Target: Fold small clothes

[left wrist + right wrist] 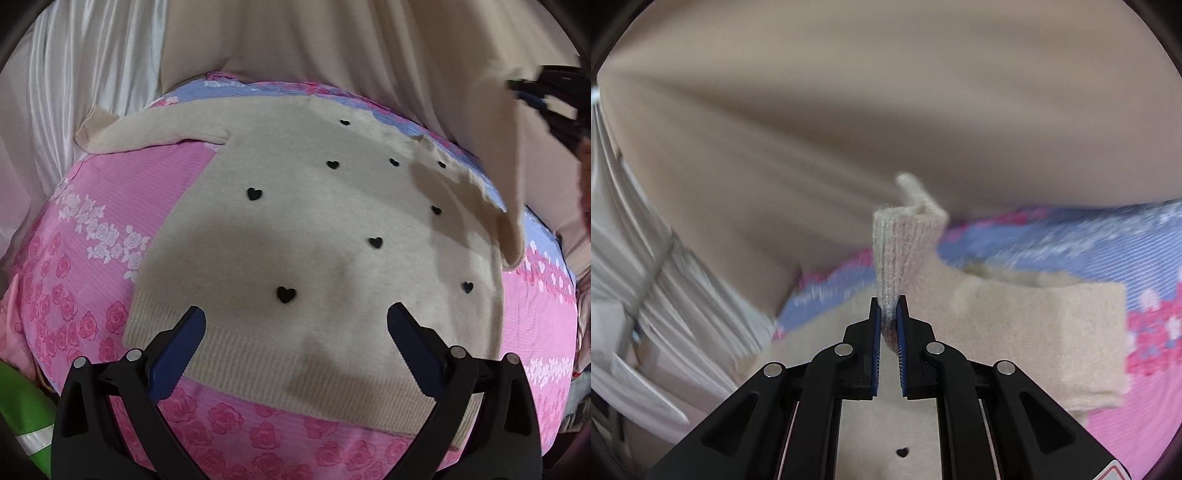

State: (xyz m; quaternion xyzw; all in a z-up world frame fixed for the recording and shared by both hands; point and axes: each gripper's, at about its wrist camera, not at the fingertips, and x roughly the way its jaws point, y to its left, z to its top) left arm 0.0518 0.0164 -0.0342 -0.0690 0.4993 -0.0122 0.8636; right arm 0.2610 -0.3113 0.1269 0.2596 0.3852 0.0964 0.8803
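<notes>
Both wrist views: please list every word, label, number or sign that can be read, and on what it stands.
No text can be read in either view.
Right tool, shut on the sweater cuff: a red-edged sticker sits at its lower corner, cut off, unreadable.
Sweater: only black heart shapes, no letters.

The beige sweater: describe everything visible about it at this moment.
The beige sweater is a soft, fuzzy knit dotted with small black hearts, with ribbed hem and cuffs. It lies mostly flat on the pink floral bedsheet, one sleeve spread out to the side. The right gripper is shut on the other sleeve's ribbed cuff, lifting it off the body. The left gripper hovers open above the hem.
</notes>
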